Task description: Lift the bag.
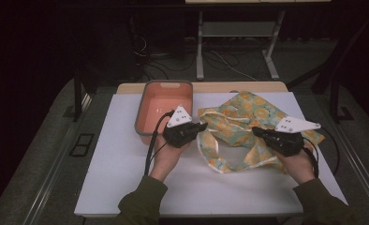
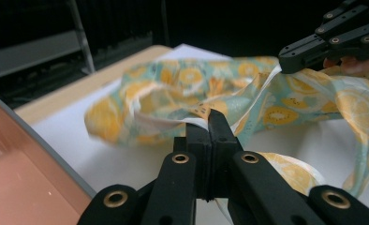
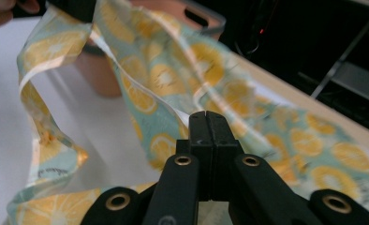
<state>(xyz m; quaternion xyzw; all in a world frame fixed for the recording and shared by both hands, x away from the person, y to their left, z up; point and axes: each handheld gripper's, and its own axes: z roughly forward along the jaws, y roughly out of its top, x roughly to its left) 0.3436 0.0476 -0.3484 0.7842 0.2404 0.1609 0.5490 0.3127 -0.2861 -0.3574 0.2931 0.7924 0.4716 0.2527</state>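
Observation:
A teal cloth (image 1: 241,112) printed with yellow citrus slices lies crumpled on the white table top, right of centre. My left gripper (image 1: 204,125) is shut on the cloth's left edge, and in the left gripper view its closed jaws (image 2: 210,119) pinch a white hem of the cloth (image 2: 173,89). My right gripper (image 1: 254,131) is shut on the cloth nearer its right side. In the right gripper view the closed jaws (image 3: 206,117) hold a hem of the cloth (image 3: 164,70). Between the two grippers the cloth hangs slack in a loop, raised a little off the table.
A pink tub (image 1: 140,112) with a grey rim stands just left of the cloth, close behind the left gripper. The white board (image 1: 126,178) has bare room at the front and left. Beyond its far edge are table legs and cables on a dark floor.

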